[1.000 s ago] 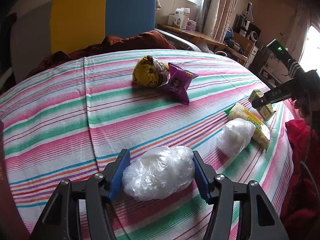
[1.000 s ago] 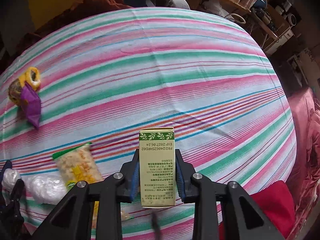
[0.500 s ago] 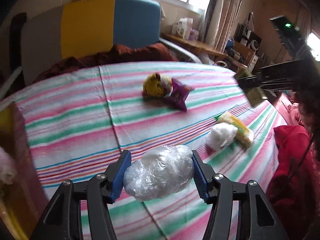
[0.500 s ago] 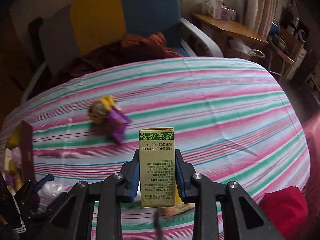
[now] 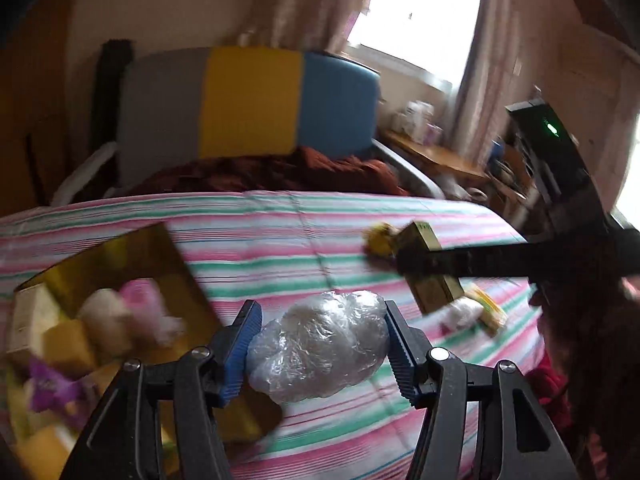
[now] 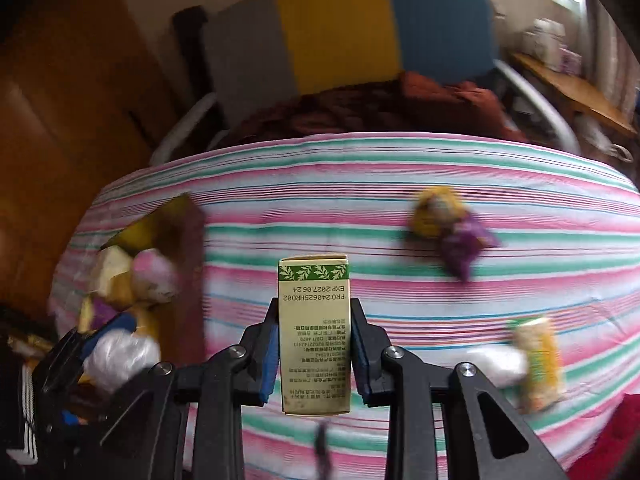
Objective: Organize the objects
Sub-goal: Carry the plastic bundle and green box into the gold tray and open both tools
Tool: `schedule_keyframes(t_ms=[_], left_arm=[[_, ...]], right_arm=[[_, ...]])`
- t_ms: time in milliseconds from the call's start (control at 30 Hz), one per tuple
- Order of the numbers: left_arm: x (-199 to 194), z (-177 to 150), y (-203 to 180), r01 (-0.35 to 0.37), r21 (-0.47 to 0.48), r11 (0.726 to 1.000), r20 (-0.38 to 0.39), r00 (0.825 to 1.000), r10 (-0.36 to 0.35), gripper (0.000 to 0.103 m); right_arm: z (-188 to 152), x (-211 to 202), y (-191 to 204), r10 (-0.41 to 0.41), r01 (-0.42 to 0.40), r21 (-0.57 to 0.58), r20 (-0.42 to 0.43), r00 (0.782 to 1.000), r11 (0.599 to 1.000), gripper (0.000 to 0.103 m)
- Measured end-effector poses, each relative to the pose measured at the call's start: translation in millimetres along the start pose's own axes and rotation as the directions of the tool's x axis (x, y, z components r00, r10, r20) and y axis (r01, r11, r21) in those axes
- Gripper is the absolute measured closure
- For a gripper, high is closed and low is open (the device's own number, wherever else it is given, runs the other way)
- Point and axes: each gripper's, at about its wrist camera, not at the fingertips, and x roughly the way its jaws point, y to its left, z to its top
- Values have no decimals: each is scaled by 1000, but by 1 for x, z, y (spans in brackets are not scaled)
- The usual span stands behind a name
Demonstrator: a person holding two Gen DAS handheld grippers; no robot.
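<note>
My left gripper (image 5: pixel 320 344) is shut on a clear plastic bag bundle (image 5: pixel 318 346), held above the striped cloth beside an open brown box (image 5: pixel 120 272) full of snacks. My right gripper (image 6: pixel 314 354) is shut on a pale green carton (image 6: pixel 314 336), held above the cloth; it also shows in the left wrist view (image 5: pixel 430 270). The box shows at the left in the right wrist view (image 6: pixel 188 232). On the cloth lie a yellow snack bag (image 6: pixel 434 212), a purple packet (image 6: pixel 464 248), a second plastic bundle (image 6: pixel 494 364) and a yellow-green snack pack (image 6: pixel 538 360).
The table has a striped cloth (image 5: pixel 304 232). A grey, yellow and blue chair (image 5: pixel 248 104) with a brown garment (image 5: pixel 272 172) stands behind it. A wooden shelf (image 5: pixel 436 156) is at the back right. A red cloth (image 6: pixel 616 436) lies at the near right edge.
Both grippers have swung left with their loads. The open box has come into view at the left. The snacks on the cloth now lie further right.
</note>
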Motion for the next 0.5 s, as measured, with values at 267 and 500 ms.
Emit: schedule_keyframes(t_ms=[267, 500], left_arm=[[-37, 1, 89, -209, -143, 967, 61, 974, 219, 42], [-50, -7, 137, -336, -223, 915, 43, 935, 353, 41]], right_arm=[[-6, 41, 95, 110, -116, -112, -62, 992, 987, 74], [-21, 69, 145, 119, -139, -178, -118, 986, 974, 73]])
